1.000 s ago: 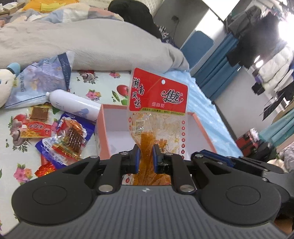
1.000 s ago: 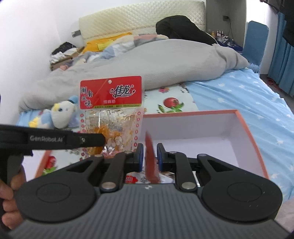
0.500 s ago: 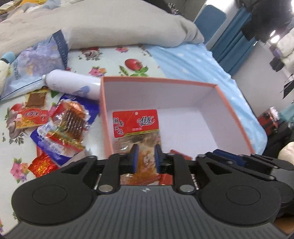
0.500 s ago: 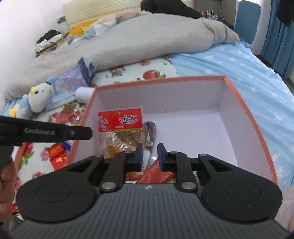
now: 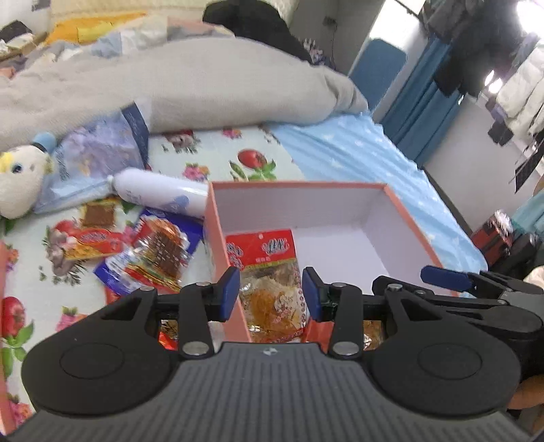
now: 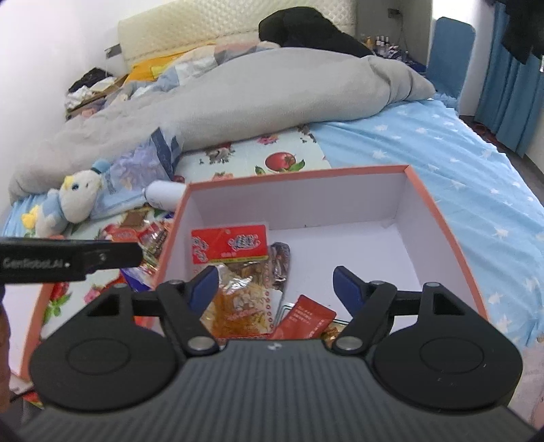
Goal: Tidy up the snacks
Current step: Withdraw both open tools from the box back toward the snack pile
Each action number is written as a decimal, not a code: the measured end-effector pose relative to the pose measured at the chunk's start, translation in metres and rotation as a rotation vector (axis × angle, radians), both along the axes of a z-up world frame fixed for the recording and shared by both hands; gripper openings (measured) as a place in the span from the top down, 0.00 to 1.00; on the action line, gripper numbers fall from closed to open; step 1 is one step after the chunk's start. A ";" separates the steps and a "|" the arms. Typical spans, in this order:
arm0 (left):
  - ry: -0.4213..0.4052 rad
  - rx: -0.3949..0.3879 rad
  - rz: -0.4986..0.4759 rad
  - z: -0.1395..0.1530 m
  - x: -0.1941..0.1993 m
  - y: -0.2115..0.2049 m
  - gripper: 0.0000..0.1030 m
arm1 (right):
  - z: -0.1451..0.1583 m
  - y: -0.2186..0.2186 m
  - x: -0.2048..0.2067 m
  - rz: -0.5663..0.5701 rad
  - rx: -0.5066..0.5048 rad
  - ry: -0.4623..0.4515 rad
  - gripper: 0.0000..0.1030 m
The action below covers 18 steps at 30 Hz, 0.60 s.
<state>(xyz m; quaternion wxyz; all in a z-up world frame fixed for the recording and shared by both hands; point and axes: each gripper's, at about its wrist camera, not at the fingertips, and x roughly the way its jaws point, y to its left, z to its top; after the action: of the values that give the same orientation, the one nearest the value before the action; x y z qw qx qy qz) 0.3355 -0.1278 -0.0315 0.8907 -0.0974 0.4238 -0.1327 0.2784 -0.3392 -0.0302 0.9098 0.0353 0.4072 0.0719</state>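
Opening left gripper (image 5: 271, 289) above snack packet (image 5: 268, 272), right gripper (image 6: 276, 283) opening wide, both holding nothing

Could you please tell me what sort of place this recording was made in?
Most likely a bedroom: a grey duvet lies on the bed, against a padded headboard, and clothes hang near blue curtains.
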 end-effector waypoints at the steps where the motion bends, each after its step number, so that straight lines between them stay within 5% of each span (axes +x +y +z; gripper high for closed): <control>1: -0.006 -0.005 0.009 0.005 -0.004 0.004 0.55 | 0.004 0.004 -0.002 0.004 -0.002 -0.003 0.26; 18: -0.086 -0.012 0.079 0.043 -0.084 0.061 0.55 | 0.048 0.059 -0.049 0.093 0.014 -0.076 0.26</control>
<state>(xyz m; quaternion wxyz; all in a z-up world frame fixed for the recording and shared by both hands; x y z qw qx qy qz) 0.2519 -0.0668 0.0116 0.9120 -0.1135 0.3802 -0.1041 0.2298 -0.2800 0.0180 0.9200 0.0199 0.3733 0.1181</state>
